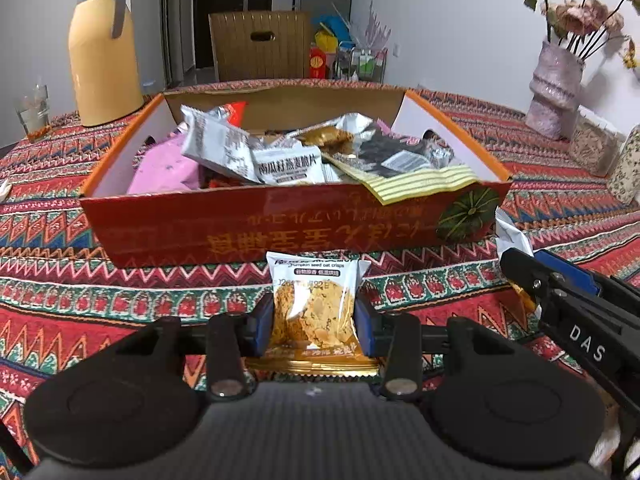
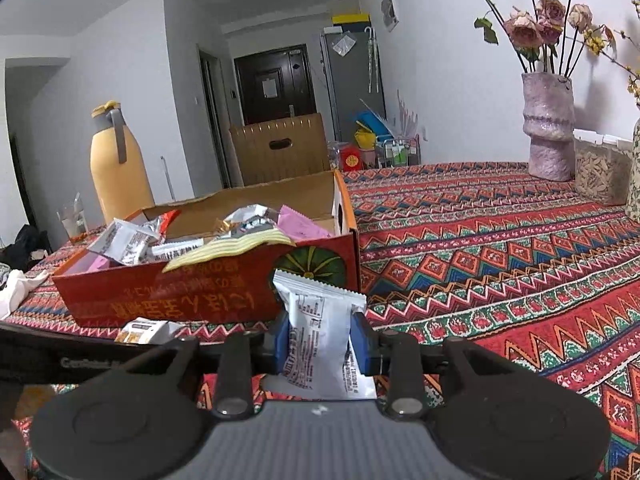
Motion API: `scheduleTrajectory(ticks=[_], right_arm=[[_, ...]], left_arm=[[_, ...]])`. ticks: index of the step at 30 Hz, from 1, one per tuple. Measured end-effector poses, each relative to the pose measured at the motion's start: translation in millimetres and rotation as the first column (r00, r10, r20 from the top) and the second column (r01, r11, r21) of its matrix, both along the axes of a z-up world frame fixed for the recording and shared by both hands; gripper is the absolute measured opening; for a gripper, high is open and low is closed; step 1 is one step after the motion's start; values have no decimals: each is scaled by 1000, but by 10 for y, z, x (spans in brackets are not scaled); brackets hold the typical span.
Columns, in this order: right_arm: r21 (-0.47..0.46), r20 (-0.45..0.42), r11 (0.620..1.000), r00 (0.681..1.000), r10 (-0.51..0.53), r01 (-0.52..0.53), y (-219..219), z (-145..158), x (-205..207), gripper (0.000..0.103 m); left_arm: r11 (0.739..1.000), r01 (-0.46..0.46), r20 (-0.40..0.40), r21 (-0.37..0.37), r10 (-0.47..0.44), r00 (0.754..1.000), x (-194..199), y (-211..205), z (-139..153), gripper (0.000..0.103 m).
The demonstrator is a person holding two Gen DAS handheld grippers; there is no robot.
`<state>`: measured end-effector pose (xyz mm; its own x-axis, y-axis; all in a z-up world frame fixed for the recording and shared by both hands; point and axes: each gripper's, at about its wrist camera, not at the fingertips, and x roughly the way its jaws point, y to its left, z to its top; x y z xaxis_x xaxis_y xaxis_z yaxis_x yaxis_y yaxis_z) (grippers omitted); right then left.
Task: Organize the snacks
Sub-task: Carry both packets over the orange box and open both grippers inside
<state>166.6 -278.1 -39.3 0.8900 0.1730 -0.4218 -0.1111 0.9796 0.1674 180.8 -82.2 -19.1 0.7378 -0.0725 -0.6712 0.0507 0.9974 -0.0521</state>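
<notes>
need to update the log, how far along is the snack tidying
Done: the red box already holds a heap of packets. In hand: the left claw is shut on an oat crisp packet, and the right claw is shut on a white packet, both in front of the box. Left: dropping both in. No other loose snacks are visible on the tablecloth.
</notes>
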Motion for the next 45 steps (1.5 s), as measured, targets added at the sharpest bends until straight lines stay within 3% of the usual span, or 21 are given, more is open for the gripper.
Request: scheduleTrajectory(ticks=[13, 27, 35, 41, 45], right_arm=[[10, 144, 1000, 990, -3, 2, -46, 401, -223, 32], [-22, 232, 999, 972, 38, -34, 211, 867, 199, 32], [-36, 232, 999, 972, 46, -39, 369, 948, 629, 32], [-7, 234, 999, 971, 44, -44, 471, 798, 886, 32], [-16, 181, 998, 981, 70, -69, 522, 675, 1011, 32]], left_arm=[[999, 1, 185, -36, 6, 983, -222, 236, 548, 42], [998, -52, 299, -46, 64, 952, 115, 360, 961, 42], [996, -67, 321, -63, 84, 943, 469, 408, 980, 42], [994, -73, 327, -79, 95, 940, 647, 468, 769, 42], [995, -69, 303, -74, 88, 949, 750, 501, 656, 42]])
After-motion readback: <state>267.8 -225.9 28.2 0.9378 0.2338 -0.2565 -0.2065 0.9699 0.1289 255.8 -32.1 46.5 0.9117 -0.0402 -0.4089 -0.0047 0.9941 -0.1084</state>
